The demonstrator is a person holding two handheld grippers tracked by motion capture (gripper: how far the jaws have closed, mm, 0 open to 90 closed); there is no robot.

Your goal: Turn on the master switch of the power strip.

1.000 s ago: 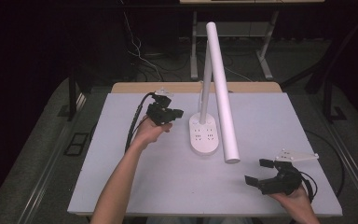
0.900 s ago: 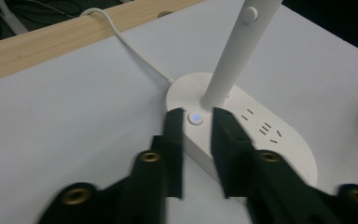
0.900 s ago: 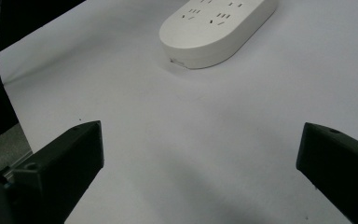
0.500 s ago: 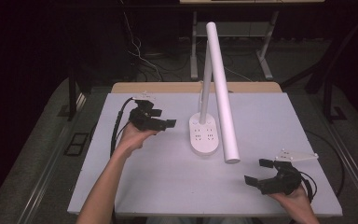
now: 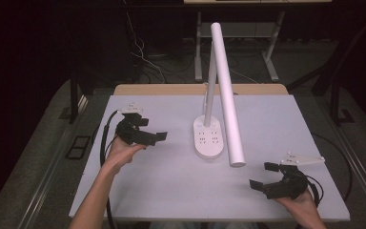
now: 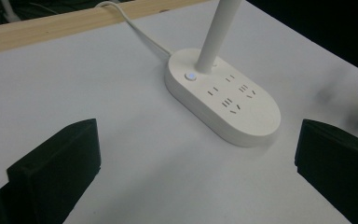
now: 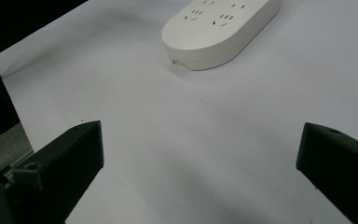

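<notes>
So the left gripper (image 5: 153, 138) is hovering over the table's (image 5: 138, 191) left side with its jaws spread wide and holding nothing, pointing toward the lamp base (image 5: 208, 138), which is sitting mid-table just to its right. The base doubles as a power strip (there's a small round button (image 6: 190, 76) glowing by the stem (image 6: 216, 37)). I'm guessing the risk is clipping that thin stem or the long slanted lamp head (image 5: 226, 95) on the way in, since a tall top like that probably tips the whole lamp easily. Further right, the right gripper (image 5: 266, 175) is resting near the front edge, also wide open and empty, with the base well apart up ahead of it.
</notes>
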